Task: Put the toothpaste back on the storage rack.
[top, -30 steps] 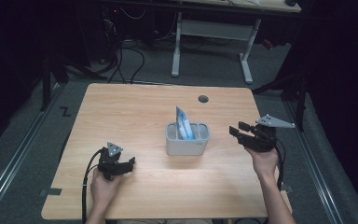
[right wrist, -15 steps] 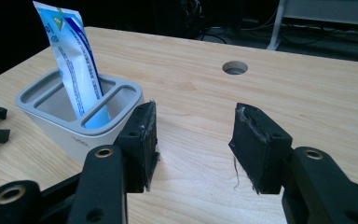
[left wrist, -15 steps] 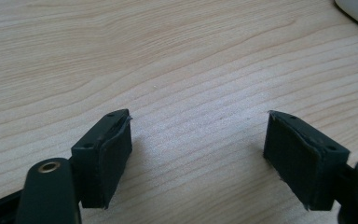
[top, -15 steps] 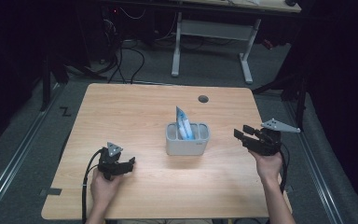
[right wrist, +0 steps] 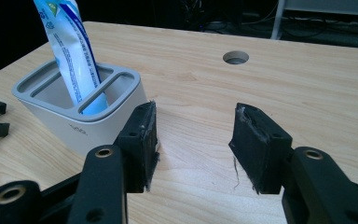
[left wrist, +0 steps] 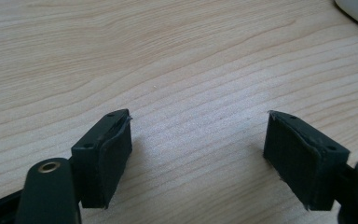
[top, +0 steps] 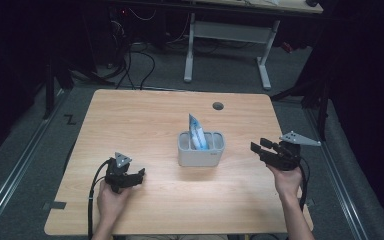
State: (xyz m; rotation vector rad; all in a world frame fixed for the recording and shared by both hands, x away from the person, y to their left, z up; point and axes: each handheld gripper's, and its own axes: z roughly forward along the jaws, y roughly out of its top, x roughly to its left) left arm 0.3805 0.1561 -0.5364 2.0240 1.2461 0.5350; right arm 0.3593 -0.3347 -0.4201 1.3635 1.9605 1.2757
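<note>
Grey-white holder (top: 200, 154) sat upright mid-table, three slots across top. Blue-and-white toothpaste tube (top: 196, 132) stood in middle slot, leaning a bit, top half poking out well above rim. Same tube (right wrist: 72, 51) looked glossy, crimped end up, in right gripper view.

Right gripper (top: 260, 148) drawn slightly back from the holder (top: 200, 150) (toward the person), jaws unchanged

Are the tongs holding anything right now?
No. The left tongs and the right tongs are both open with just bare table between them. The tube sits untouched in its holder.
</note>
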